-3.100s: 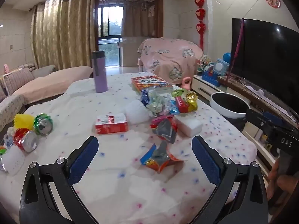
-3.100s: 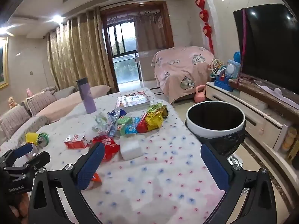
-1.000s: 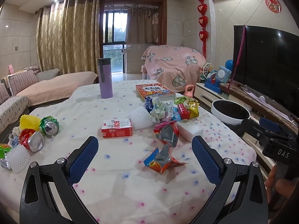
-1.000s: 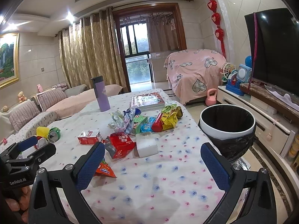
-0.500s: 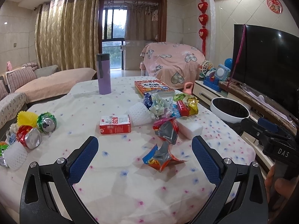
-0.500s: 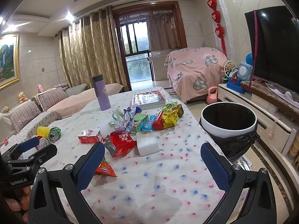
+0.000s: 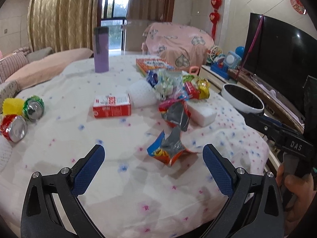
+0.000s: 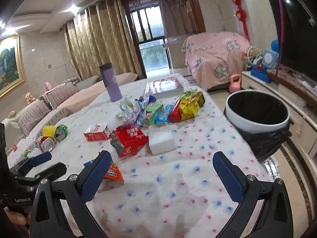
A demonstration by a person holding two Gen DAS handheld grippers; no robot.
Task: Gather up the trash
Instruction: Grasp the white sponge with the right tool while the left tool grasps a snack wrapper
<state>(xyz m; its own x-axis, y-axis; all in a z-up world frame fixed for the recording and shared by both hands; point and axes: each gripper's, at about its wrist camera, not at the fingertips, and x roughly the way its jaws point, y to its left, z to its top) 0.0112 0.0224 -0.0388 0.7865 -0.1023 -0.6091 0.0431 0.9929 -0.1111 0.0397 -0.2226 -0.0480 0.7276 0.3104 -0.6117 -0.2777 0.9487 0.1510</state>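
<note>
Hidden or unclear: the left wrist view is smeared by motion blur, so print on the wrappers is unreadable there; the orange and blue crumpled snack wrapper (image 7: 168, 150) is mostly covered by the right gripper's near finger in the right wrist view, only an orange corner (image 8: 114, 173) showing
Cut off: the white foam net sleeve (image 7: 3, 154) runs off the left edge, and what lies past it cannot be made out
Left gripper (image 7: 153, 167): blue-padded fingers spread wide, nothing between them, above the white floral tablecloth (image 7: 65, 134)
Right gripper (image 8: 160, 176): fingers likewise wide apart and empty, over a bare patch of cloth
Nearest trash: the orange and blue wrapper lies just ahead of the left gripper, toward its right finger, apparently not touching it
Other trash: red and white carton (image 7: 112, 107), red foil bag (image 8: 130, 139) and white foam block (image 8: 161, 139) lie farther up the table; a heap of coloured wrappers (image 8: 168, 109) sits behind them; crushed red and green cans (image 7: 22, 116) lie to the left
Bin: white round bin with black liner (image 8: 257, 123) stands beside the table's right edge, well apart from the left gripper
Also: purple tumbler (image 7: 101, 49) upright at the far side
</note>
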